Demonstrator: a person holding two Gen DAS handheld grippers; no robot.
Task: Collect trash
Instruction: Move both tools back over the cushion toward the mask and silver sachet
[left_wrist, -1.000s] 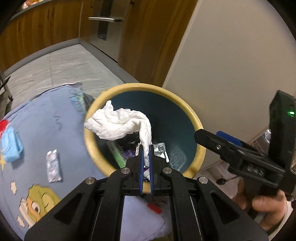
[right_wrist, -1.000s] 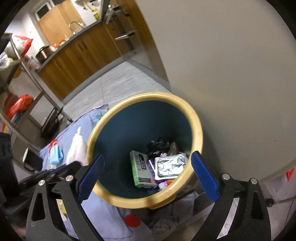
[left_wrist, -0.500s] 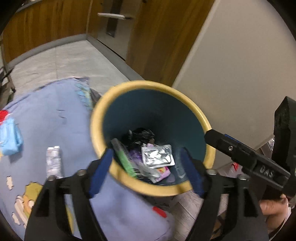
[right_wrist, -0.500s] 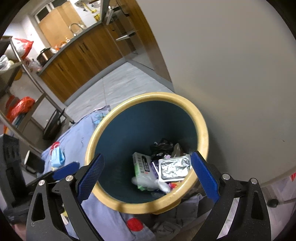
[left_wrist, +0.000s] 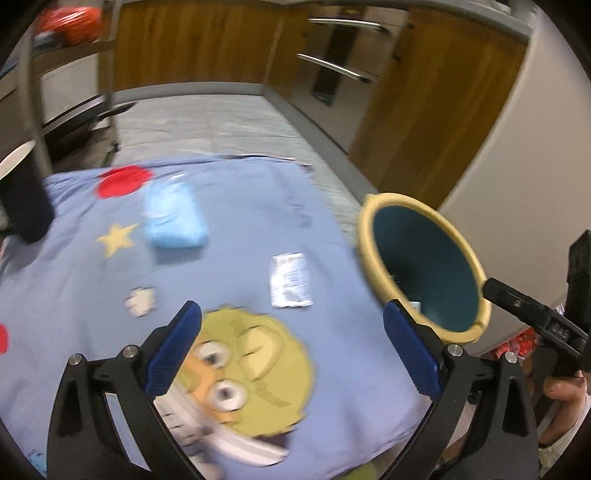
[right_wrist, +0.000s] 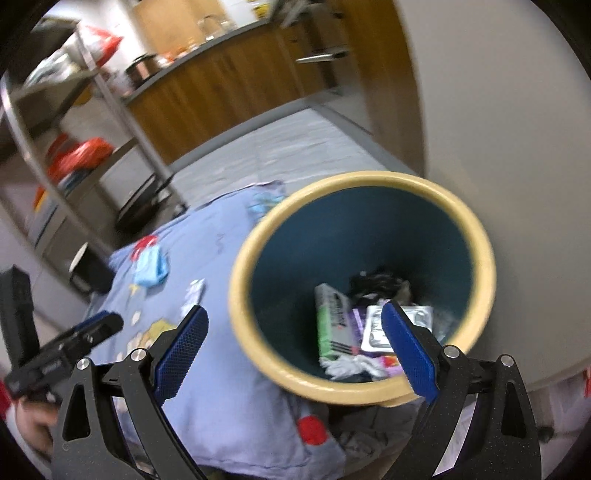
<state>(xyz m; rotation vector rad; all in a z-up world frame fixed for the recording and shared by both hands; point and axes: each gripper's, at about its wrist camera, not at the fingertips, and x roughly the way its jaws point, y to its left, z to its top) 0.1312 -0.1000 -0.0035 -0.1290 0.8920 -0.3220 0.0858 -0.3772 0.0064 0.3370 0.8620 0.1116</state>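
Reaching with opening, empty left gripper (left_wrist: 291, 347) fingers risks sliding the flat silver foil wrapper (left_wrist: 290, 280) across the blue cartoon-print cloth (left_wrist: 240, 229); right gripper (right_wrist: 295, 339) released beside the yellow-rimmed teal bin (right_wrist: 255, 332).

One yellow-rimmed bin (right_wrist: 364, 284), one blue cloth (left_wrist: 110, 280), one silver wrapper (left_wrist: 290, 280), one light blue mask (left_wrist: 173, 218), two grippers, each with two blue pads.
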